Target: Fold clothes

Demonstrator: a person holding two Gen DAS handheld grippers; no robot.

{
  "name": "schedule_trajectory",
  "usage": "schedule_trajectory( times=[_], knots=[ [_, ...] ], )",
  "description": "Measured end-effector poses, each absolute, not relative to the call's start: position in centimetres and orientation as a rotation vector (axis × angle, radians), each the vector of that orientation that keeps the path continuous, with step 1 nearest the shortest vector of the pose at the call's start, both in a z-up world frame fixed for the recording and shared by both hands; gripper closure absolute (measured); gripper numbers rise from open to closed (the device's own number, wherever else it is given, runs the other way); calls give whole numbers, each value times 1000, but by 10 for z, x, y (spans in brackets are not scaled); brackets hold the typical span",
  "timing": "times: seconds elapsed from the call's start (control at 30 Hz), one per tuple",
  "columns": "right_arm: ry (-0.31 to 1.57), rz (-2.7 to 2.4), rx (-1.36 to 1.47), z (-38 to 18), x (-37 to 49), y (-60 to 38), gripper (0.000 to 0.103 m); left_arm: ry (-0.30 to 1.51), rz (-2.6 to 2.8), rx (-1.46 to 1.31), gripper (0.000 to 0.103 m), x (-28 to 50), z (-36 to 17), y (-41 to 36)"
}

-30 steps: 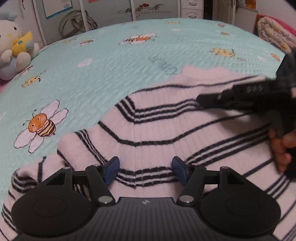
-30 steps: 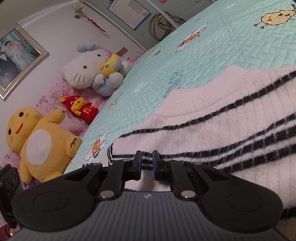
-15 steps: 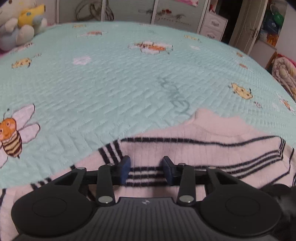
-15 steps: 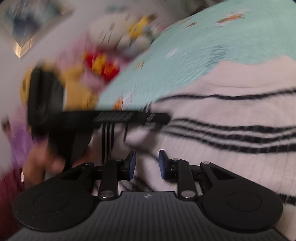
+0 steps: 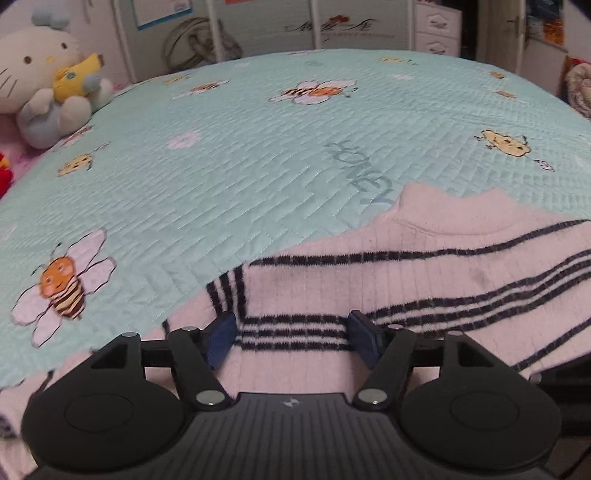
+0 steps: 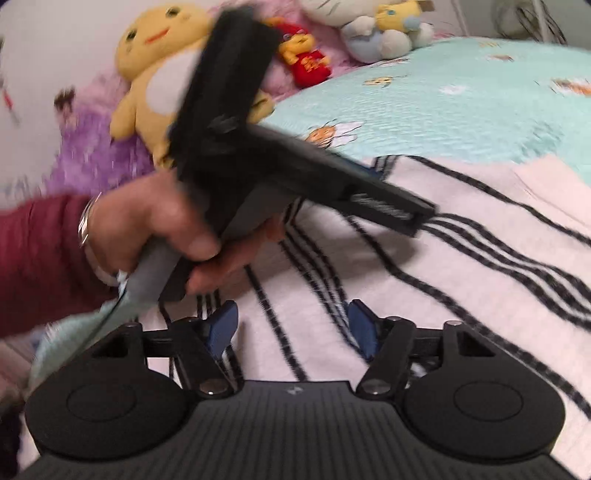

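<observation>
A pale pink sweater [image 5: 443, 266] with black stripes lies flat on the teal quilted bedspread [image 5: 258, 166], collar toward the far side. My left gripper [image 5: 291, 332] hovers low over its striped near-left part; its jaws are opening, the fabric lies flat between the blue pads, and nothing is pinched. My right gripper [image 6: 291, 328] is over the sweater [image 6: 461, 295] too; its jaws are opening, with only flat knit beneath them. In the right wrist view a hand [image 6: 155, 229] in a red sleeve holds the left tool's black body [image 6: 258, 158] just ahead, pointing down at the stripes.
Plush toys [image 5: 44, 85] sit at the bed's far left corner, seen again as a yellow toy [image 6: 147, 66] in the right wrist view. Wardrobe doors [image 5: 332, 26] and drawers stand behind the bed. A rolled blanket [image 5: 580, 88] lies at the far right.
The right jaws, nearly shut on the sweater's edge, have spread wide and let go. The right view rolled toward the left tool and hand. The left jaws narrowed, then widened again.
</observation>
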State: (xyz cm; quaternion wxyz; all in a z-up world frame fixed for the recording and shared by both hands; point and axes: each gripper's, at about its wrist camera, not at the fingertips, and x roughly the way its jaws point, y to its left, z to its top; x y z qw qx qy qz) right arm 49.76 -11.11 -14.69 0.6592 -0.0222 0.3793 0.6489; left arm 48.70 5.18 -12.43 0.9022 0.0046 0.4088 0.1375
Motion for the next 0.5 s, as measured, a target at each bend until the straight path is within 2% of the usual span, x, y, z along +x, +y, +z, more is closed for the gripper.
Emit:
schedule_trajectory(
  times=[0.17,0.23,0.3,0.33,0.37,0.47,0.5],
  knots=[
    [929,1347,305,-159,540,-172,39,825,345,42,32,466,-120,36],
    [939,1197,517,-173,558,-215,42,817,367,14,27,461,-127,36],
    [952,1014,788,-191,574,-261,70,797,391,-48,26,454,-131,40],
    [950,919,905,-199,579,-283,79,791,396,-79,26,451,-132,42],
    [941,854,962,-204,581,-299,94,791,399,-92,26,450,-131,42],
    [874,795,924,-196,581,-309,91,819,384,-43,26,451,-126,36],
    [852,782,900,-192,580,-308,85,830,377,-27,28,453,-124,34]
  ],
)
